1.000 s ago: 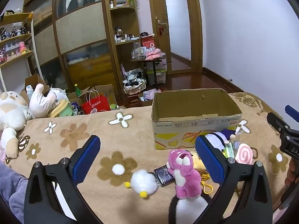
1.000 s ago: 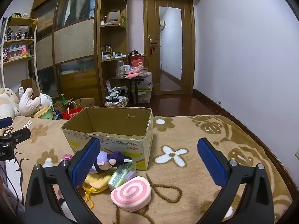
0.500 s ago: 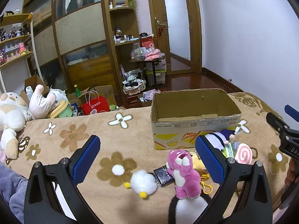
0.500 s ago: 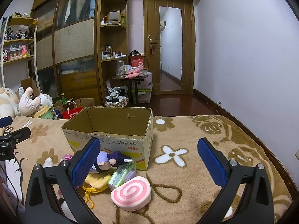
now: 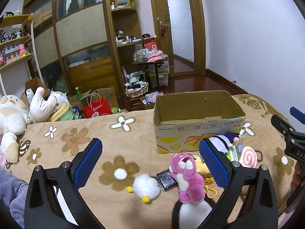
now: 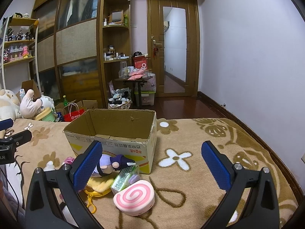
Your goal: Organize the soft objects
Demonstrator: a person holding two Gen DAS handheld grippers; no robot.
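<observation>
An open cardboard box (image 5: 198, 131) (image 6: 114, 145) stands on a brown flowered blanket. In front of it lie soft toys: a pink bear (image 5: 187, 175), a white fluffy ball with yellow bits (image 5: 145, 187), a purple-hatted doll (image 5: 225, 140) (image 6: 112, 162), a yellow plush (image 6: 99, 184) and a pink swirl cushion (image 6: 134, 196) (image 5: 247, 156). My left gripper (image 5: 150, 164) hovers open just above the bear and the ball. My right gripper (image 6: 152, 166) is open too, above the swirl cushion, holding nothing. Each gripper shows at the edge of the other's view.
A small black card (image 5: 166, 177) and a green packet (image 6: 124, 176) lie among the toys. Large plush toys (image 5: 13, 118) sit at the blanket's left end. Beyond the blanket's far edge are a red bag (image 5: 96, 110), boxes, a basket and shelves. A black-and-white plush (image 5: 190, 213) is near me.
Nothing has visibly moved beyond a slight camera drift; both grippers stay open.
</observation>
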